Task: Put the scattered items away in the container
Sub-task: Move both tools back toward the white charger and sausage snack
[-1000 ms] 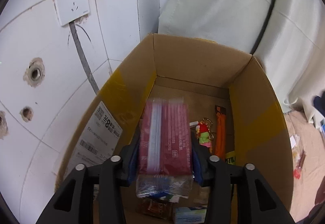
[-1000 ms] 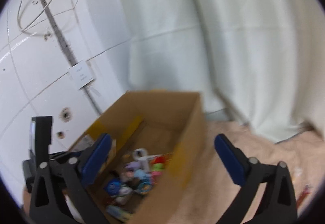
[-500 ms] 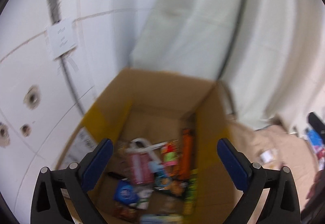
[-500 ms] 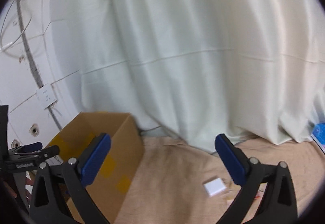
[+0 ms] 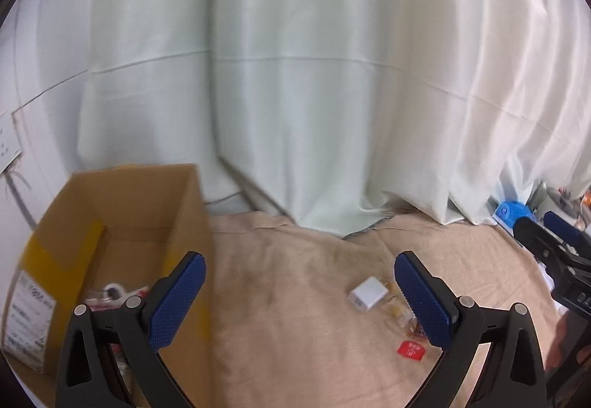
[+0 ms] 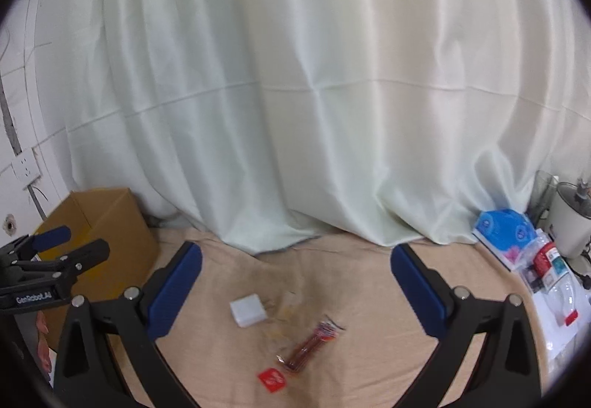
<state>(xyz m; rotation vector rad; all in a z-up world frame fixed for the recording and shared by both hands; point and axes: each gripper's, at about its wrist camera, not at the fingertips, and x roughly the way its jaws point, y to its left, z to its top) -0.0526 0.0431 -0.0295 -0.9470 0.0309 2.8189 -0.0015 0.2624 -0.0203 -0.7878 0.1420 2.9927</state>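
Both my left tongs (image 5: 299,301) and right tongs (image 6: 295,291) gape empty. The small white plastic charger cube (image 6: 248,309) lies lower centre on the beige cloth (image 6: 369,282), right of the brown cardboard box (image 6: 110,223); light, rigid, slick, so I'd pinch its flat sides.

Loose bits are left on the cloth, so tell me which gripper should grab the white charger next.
Probably right. The right gripper is open with the white charger lying between its fingers, just ahead. The left gripper, also open, sits nearer the cardboard box.
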